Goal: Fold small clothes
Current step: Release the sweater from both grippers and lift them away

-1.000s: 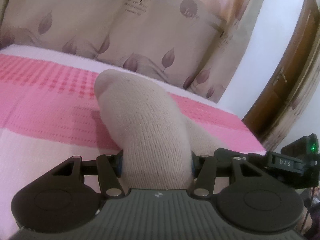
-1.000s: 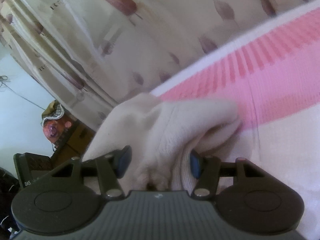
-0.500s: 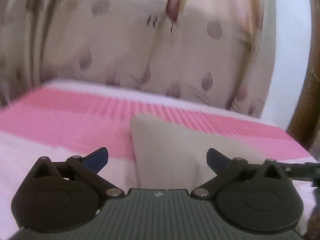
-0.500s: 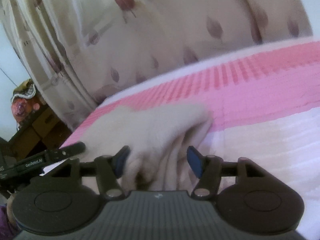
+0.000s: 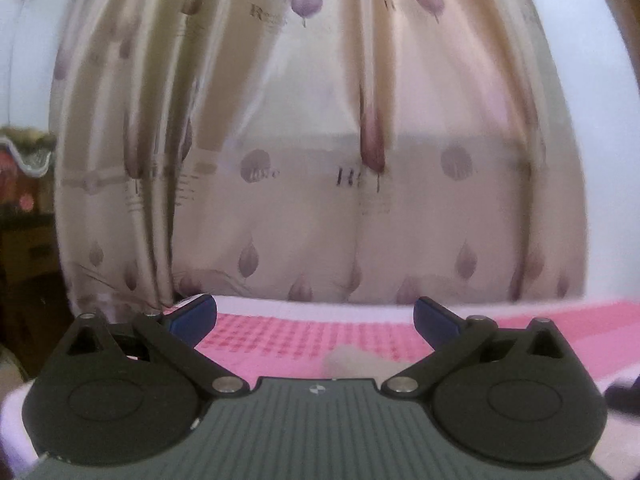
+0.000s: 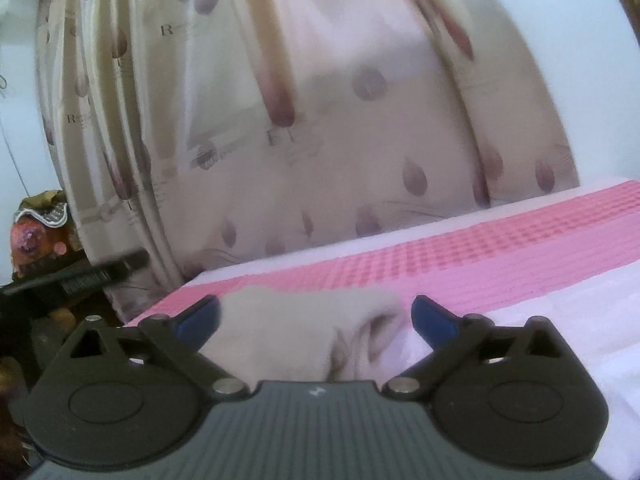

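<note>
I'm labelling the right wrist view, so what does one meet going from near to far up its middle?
Right gripper, jaws opening → beige sock lying between them, unpressed → pink checked band of the bedcover → white strip of the bed edge → leaf-print curtain.

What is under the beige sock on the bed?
The sock lies on the pink-striped bed cover, which shows all around it. What is directly beneath the sock is covered, and its near end is hidden behind the gripper body.
</note>
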`<action>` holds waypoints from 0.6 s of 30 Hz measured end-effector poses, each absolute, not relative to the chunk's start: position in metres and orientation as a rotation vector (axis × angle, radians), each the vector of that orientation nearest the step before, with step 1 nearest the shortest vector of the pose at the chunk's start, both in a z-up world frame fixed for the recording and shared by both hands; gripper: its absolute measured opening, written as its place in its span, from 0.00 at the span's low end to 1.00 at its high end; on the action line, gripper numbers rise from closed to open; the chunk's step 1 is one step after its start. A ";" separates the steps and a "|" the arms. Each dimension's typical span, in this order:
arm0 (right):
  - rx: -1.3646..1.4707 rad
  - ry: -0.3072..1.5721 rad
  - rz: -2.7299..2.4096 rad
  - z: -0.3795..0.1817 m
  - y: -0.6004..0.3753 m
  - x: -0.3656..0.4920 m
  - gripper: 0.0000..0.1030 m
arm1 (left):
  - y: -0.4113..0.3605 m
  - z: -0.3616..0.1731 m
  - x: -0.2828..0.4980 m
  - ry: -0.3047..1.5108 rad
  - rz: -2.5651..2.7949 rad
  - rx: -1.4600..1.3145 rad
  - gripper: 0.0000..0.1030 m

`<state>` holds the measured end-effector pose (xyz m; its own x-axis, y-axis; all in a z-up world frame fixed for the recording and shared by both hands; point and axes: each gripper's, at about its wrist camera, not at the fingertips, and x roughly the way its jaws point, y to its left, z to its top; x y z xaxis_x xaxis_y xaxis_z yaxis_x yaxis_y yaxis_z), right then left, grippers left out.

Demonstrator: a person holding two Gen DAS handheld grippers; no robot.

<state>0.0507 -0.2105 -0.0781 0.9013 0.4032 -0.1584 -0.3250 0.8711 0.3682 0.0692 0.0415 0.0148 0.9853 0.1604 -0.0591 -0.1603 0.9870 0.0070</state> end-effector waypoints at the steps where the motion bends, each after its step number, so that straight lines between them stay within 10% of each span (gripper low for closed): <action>1: 0.346 0.241 0.385 -0.079 -0.212 0.049 0.99 | 0.041 0.018 0.065 0.056 0.139 -0.002 1.00; 18: 0.220 0.212 0.336 -0.073 -0.194 0.012 1.00 | 0.032 0.021 0.051 0.145 0.072 0.035 1.00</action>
